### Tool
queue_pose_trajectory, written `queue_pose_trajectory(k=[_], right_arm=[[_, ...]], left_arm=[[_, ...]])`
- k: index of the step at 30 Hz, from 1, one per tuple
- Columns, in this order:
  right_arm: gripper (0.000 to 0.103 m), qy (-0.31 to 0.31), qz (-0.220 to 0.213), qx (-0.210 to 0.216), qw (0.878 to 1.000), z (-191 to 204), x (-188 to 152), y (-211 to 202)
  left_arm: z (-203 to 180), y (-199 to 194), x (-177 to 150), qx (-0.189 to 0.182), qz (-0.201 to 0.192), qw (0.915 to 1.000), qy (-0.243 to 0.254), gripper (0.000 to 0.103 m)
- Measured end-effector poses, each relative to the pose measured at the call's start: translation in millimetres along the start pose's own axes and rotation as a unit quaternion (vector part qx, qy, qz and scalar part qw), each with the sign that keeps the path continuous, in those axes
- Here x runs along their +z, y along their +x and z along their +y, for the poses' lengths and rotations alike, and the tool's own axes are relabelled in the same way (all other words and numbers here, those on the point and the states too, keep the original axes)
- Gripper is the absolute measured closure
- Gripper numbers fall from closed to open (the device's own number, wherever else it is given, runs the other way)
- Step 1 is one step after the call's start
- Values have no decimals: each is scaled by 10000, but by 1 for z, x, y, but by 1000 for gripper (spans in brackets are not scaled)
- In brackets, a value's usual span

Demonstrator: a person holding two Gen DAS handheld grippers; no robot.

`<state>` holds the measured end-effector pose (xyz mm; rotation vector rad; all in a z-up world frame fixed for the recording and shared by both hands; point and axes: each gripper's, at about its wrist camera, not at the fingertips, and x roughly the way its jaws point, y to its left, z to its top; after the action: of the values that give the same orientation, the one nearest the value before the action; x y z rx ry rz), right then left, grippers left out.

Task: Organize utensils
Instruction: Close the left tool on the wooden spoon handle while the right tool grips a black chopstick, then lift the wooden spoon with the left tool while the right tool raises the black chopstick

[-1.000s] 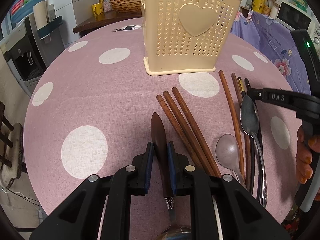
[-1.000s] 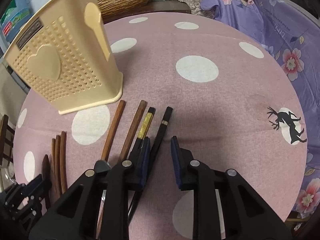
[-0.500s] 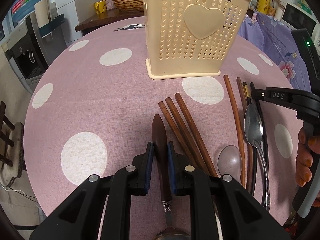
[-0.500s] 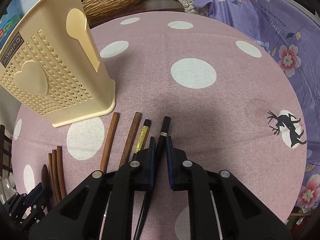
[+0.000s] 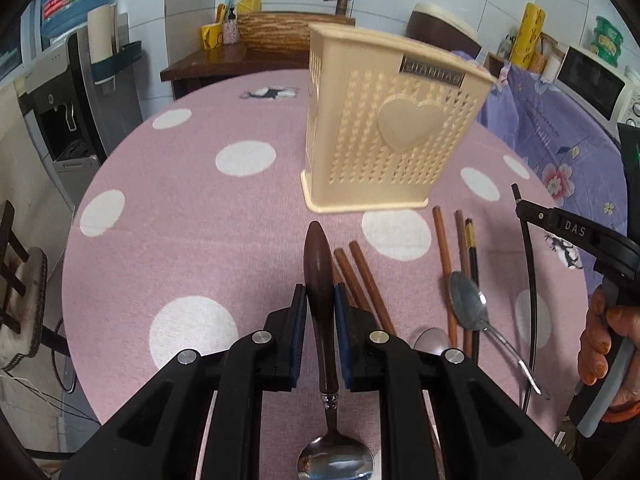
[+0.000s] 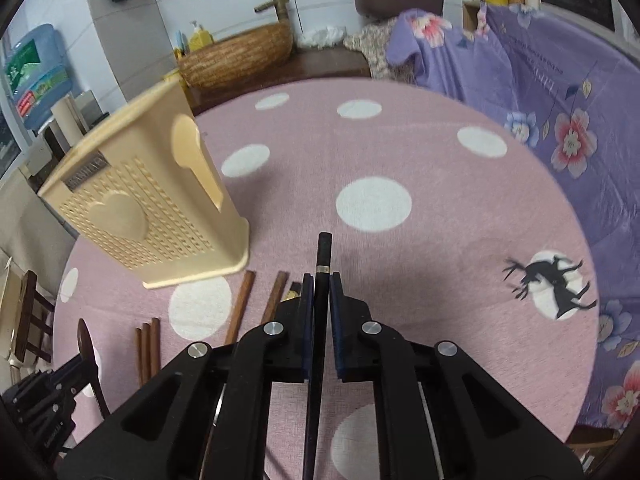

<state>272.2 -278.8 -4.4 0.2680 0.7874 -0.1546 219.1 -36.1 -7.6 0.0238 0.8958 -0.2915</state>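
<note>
Clamping a dark wooden spoon handle (image 5: 319,280) between its blue pads, the left gripper (image 5: 319,300) holds a wooden-handled spoon whose steel bowl (image 5: 335,460) hangs back beneath the gripper body, above the pink dotted tablecloth (image 5: 200,216). The right gripper (image 6: 319,292) has its jaws nearly together on a slim black chopstick (image 6: 322,256) with a thin metal band near its squared end; its jaws have just been closing onto that stick. In the left view the right gripper (image 5: 520,204) holds the chopstick clear of the cloth.

On the cloth near its front edge lie brown wooden chopsticks (image 5: 366,280), two longer brown sticks (image 5: 444,264), a black stick with a gold band (image 5: 471,240), a steel spoon (image 5: 467,304) and a pale spoon (image 5: 434,338).

Further toward the middle of the table stands the cream perforated utensil holder (image 5: 384,148) with a raised heart on its face; its inside cannot be seen, so its contents are unclear.
</note>
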Motion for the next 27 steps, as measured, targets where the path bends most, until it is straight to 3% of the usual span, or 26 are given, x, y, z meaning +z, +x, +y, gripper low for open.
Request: queue_pose_trajectory(k=[13, 18, 20, 27], right_arm=[[95, -501, -1523, 105, 9870, 6, 14, -114], [95, -540, -1565, 353, 9856, 7, 16, -133], [95, -564, -1589, 383, 9849, 8, 16, -137], [95, -608, -1642, 321, 9840, 9, 16, -139]], left_arm=[[1, -54, 18, 13, -852, 9964, 18, 88], [5, -64, 22, 27, -1011, 9949, -26, 89], [7, -64, 23, 45, -1058, 9944, -56, 102], [11, -62, 25, 116, -1084, 9940, -119, 102]])
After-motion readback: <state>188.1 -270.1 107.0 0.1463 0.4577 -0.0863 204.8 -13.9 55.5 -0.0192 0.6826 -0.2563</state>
